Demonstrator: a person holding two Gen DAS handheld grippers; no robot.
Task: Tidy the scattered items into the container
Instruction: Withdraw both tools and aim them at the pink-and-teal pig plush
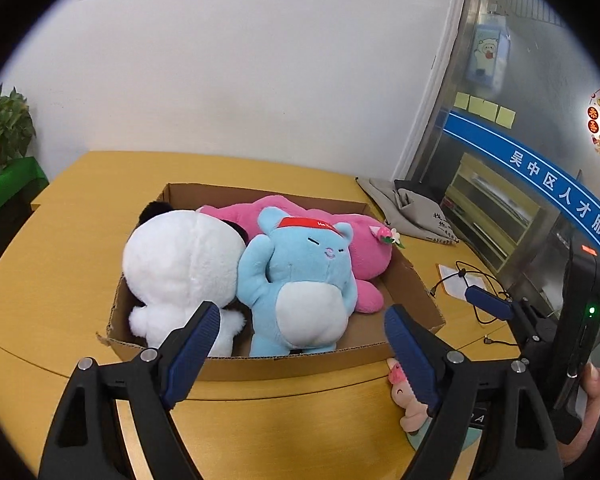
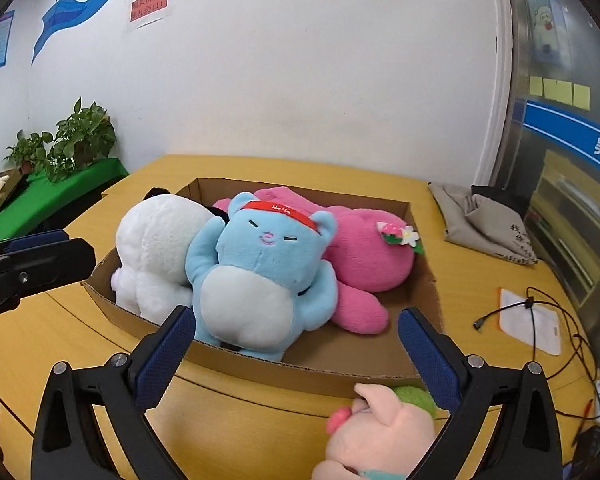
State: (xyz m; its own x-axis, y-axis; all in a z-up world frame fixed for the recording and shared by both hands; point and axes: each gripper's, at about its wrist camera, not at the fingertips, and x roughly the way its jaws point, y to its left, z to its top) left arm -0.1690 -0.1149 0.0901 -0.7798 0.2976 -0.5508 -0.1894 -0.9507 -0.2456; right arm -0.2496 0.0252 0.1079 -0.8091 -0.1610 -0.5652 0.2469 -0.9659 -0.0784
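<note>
Right gripper (image 2: 296, 344) hangs wide open over the pink pig toy (image 2: 380, 428), lying on the worktop (image 2: 260, 432) just outside the box (image 2: 300, 372). Soft, light, squashy, I'd say: pinch its plump head. Left gripper (image 1: 300, 344) spread wide too.

The left gripper (image 1: 302, 350) and right gripper (image 2: 298, 354) share a build: matte black angular arms, silver round pivot screws, and dark blue ribbed finger pads (image 1: 192, 346). Bare skin of the person's right hand (image 1: 594, 396) shows beside a black handle lit green and orange.
</note>
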